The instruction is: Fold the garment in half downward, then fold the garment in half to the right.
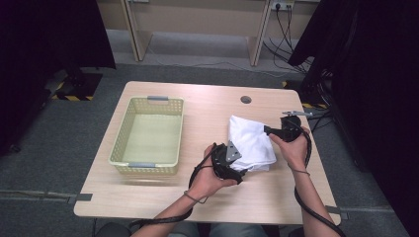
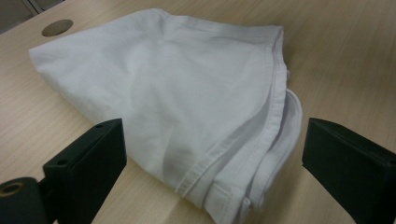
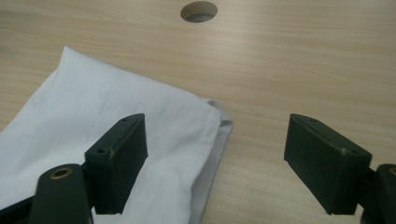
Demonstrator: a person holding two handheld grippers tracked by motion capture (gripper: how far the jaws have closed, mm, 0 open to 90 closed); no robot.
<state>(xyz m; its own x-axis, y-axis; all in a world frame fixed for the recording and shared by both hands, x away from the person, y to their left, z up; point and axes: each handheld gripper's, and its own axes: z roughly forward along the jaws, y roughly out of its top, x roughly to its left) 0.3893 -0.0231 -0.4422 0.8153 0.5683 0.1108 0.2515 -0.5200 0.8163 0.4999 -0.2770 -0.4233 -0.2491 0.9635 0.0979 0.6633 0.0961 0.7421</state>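
Folded white cloth lies right of centre on the counter, basket to its left. Left tongs and right tongs both open, gripping nothing. Risk: pinching only the top layer, so the fold unravels on lifting.

Light wood-grain table carried two things. Folded white cloth lay flat on it, its hemmed edge reaching in between the left gripper's jaws, neither jaw pressing it. The cloth's corner sat between the right gripper's jaws, nearer the left-hand one, bare wood ahead of the other. Round cable hole lay well beyond those jaws. Pale yellow basket stood off behind the left gripper.
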